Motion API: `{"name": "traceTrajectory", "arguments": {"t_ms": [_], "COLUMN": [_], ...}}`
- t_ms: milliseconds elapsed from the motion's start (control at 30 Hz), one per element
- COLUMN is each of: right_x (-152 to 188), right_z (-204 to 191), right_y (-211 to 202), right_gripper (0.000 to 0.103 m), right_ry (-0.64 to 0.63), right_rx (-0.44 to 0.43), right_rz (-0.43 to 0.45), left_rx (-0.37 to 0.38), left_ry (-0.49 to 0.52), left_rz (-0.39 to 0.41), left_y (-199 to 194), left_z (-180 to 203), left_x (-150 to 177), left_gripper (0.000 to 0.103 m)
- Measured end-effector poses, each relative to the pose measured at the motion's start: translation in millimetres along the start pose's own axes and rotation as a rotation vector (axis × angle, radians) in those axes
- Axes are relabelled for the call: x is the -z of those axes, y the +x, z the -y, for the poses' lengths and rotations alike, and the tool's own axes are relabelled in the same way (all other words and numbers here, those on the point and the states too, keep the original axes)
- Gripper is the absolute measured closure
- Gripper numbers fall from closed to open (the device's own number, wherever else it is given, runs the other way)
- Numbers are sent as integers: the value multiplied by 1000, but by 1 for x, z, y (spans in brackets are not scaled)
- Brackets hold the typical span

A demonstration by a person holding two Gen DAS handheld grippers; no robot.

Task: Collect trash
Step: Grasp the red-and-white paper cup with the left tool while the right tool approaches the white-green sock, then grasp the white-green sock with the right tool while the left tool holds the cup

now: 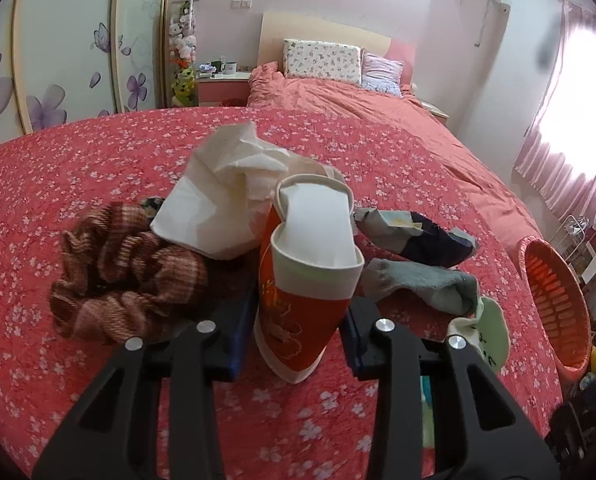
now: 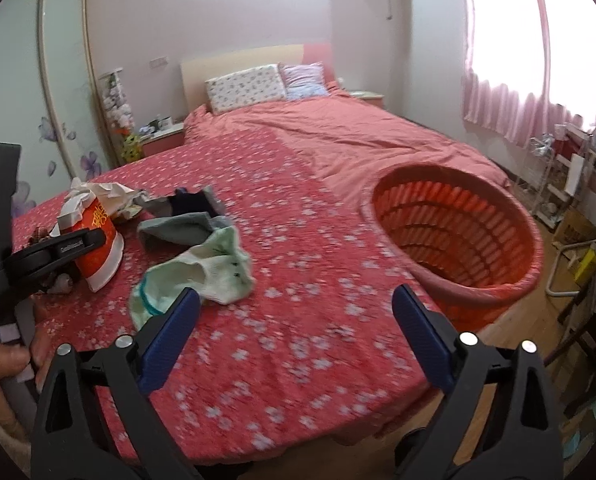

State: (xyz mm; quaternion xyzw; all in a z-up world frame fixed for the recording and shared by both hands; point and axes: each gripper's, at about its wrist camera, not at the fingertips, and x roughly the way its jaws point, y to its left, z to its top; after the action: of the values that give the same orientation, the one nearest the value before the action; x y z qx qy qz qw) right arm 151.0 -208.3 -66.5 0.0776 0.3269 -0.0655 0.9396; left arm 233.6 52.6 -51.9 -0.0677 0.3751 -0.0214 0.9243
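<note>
My left gripper (image 1: 298, 320) is shut on a red and white paper cup (image 1: 302, 300), squeezed flat between its blue pads, just above the red floral bedspread (image 1: 97, 168). Crumpled white tissue paper (image 1: 225, 200) lies right behind the cup. In the right wrist view the cup (image 2: 99, 240) and the left gripper (image 2: 63, 250) are at the far left. My right gripper (image 2: 293, 340) is open and empty above the bedspread (image 2: 298, 240), beside an orange basket (image 2: 454, 236) at the bed's right edge. The basket also shows in the left wrist view (image 1: 554, 308).
A brown plaid scrunchie (image 1: 125, 276) lies left of the cup. A grey sock (image 1: 422, 284), a dark patterned sock (image 1: 418, 236) and a pale green sock (image 2: 201, 276) lie to its right. Pillows (image 1: 322, 60) are at the headboard. Shelves and clutter (image 2: 570, 184) stand right of the bed.
</note>
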Motion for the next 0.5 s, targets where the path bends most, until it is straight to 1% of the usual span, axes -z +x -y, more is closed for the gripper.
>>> {"name": "traceTrajectory", "arguments": {"t_ms": [167,233,367,400,467,500], "right_x": [-8,-12,-16,-17,-16,-16], "right_z": [-13,-17,-19,-20,-20,-21], "right_y": [22,35,56,62,68,72], "right_gripper": [23,31,41,45,48,52], "right_ry": [-2,5,21,20,17,16], "right_rx": [-40,-50,-42,-39,-37,-39], "right_rz": [-45,-74,-120,-135,-155,-169], "left_rx": [31,46,63,66,71,75], "left_ry": [5,6,2,0,-1,-1], "left_rz": [23,28,29,28,27,26], "left_y": [-22,-29,-37,-39,-41,-42], "left_z": [-11,-13,-20,-22,-23,-23], "left_x": [1,1,2,2,1,1], "left_gripper": [66,66,66,66,66,66]}}
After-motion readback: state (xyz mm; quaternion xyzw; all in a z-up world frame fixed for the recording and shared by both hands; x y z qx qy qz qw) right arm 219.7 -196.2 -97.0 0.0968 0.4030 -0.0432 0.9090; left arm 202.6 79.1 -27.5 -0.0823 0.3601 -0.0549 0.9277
